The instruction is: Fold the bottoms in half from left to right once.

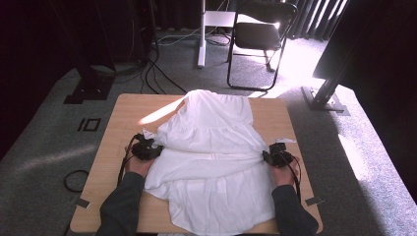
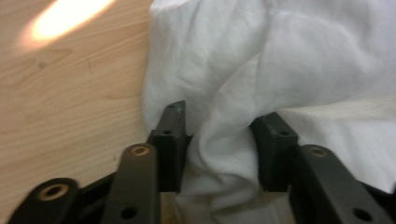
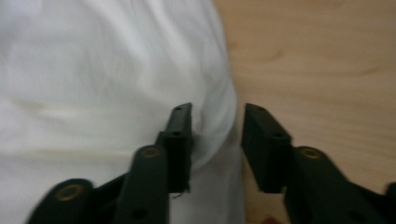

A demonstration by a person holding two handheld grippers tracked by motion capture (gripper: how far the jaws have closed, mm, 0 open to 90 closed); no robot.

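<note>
Garment: a white dress (image 1: pixel 211 157) lies spread on the wooden tabletop (image 1: pixel 113 142), narrow end toward the far edge, wide hem toward the person and reaching the near edge.
Garment condition: folded across the middle, with a ridge of cloth running from one gripper to the other; tiered seams show on the far half.
Left gripper (image 1: pixel 145 150): sits at the garment's left edge, level with the fold. In the left gripper view (image 2: pixel 219 140) a thick bunch of white cloth stands between the two black jaws, which press on it from both sides.
Left jaws: clenched on the dress.
Right gripper (image 1: pixel 278 156): sits at the garment's right edge, level with the fold. In the right gripper view (image 3: pixel 217 140) the jaws stand apart; the rounded cloth edge lies in the gap against one jaw, with a clear space to the other.
Right jaws: released, straddling the cloth edge without pinching it.
Hands: the left hand (image 1: pixel 139 166) and right hand (image 1: pixel 282 174) each hold a gripper from behind; dark sleeves enter from the bottom of the high view.
Tabletop: a sunlit patch (image 1: pixel 160 112) falls on the far left portion; bare wood shows on both sides of the garment.
Surroundings: grey carpet (image 1: pixel 44 147), a black folding chair (image 1: pixel 260 34) beyond the tabletop, cables (image 1: pixel 152 73) on the floor.
</note>
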